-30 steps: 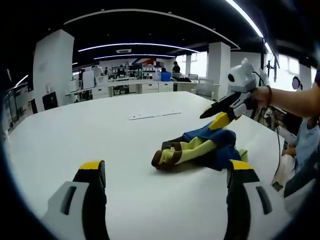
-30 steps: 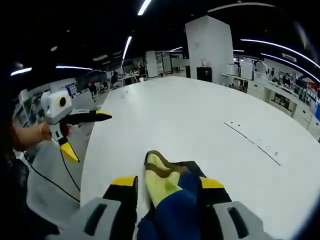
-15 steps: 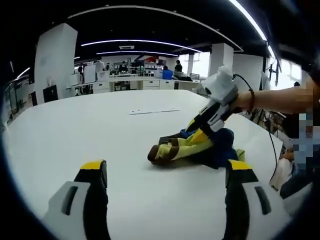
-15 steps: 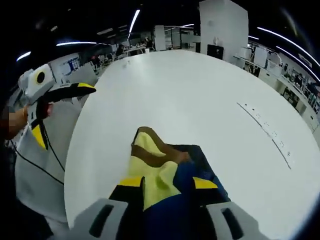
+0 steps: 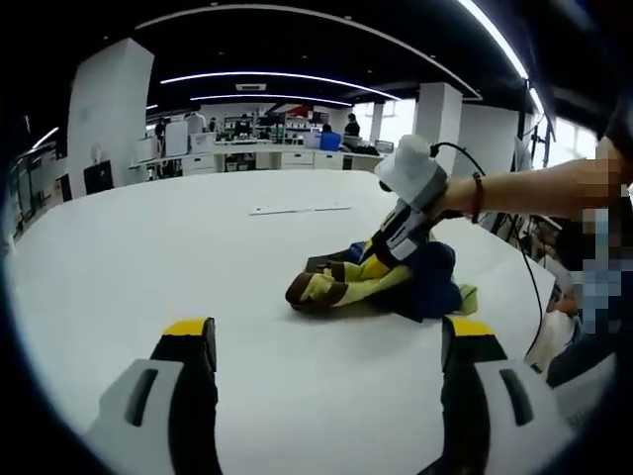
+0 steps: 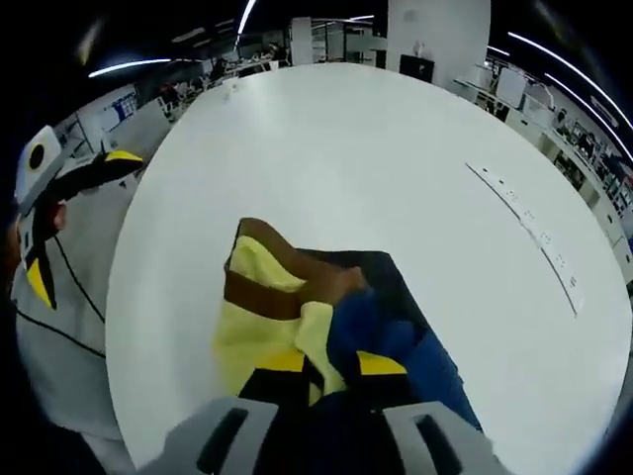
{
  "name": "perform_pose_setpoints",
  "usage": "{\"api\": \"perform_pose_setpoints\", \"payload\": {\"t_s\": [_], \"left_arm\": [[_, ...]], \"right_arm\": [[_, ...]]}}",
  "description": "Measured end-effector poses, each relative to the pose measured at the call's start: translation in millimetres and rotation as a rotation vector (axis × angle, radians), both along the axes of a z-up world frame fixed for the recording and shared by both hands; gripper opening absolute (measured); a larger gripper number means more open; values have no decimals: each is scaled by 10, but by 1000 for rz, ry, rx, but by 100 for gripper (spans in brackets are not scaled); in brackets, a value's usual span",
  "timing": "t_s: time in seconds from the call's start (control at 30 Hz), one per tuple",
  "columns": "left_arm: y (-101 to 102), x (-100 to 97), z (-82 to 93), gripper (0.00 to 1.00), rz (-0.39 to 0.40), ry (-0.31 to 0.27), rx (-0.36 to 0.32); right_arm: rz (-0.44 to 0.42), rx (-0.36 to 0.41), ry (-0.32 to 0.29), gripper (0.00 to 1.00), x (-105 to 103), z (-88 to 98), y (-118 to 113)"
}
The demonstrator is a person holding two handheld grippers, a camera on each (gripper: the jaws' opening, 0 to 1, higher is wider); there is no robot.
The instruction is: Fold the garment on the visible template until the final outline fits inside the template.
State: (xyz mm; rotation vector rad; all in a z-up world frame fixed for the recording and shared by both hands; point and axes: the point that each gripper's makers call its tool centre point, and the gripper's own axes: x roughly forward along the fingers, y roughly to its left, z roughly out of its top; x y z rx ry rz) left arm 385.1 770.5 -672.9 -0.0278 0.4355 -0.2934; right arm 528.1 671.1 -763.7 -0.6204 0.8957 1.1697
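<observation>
Right gripper (image 6: 321, 368) jaws clenched on crumpled garment (image 5: 381, 282) near counter (image 5: 148, 257) edge. Left gripper (image 5: 326, 341) jaws released, apart from garment. White strip (image 6: 524, 233) far side.

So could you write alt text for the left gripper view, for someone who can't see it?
On a large white table lies a crumpled yellow, brown and blue garment, and the right gripper, held by a person's hand, presses down into it. The left gripper hangs open in the foreground, jaws wide apart above bare tabletop, an office behind.
</observation>
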Motion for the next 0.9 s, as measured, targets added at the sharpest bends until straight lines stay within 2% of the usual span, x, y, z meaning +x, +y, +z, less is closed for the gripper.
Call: {"api": "perform_pose_setpoints", "payload": {"t_s": [0.07, 0.23, 0.4, 0.5, 0.57, 0.73, 0.9], "left_arm": [[-22, -9, -14, 91, -9, 6, 12], [-45, -9, -29, 90, -22, 13, 19], [-129, 44, -30, 87, -58, 20, 34], [-163, 88, 7, 87, -71, 6, 42], [-197, 116, 29, 86, -87, 0, 40], [-248, 187, 60, 84, -128, -7, 60], [-295, 302, 127, 81, -156, -25, 42]], "right_arm": [[16, -2, -7, 0, -8, 23, -18], [-26, 36, -31, 0, 49, 168, -55], [-69, 83, -55, 0, 95, 379, -136], [-119, 150, -71, 0, 133, 568, -189], [-125, 165, -77, 0, 125, 655, -237], [-171, 201, -127, 0, 139, 875, -413], [-179, 218, -191, 0, 82, 1041, -592]]}}
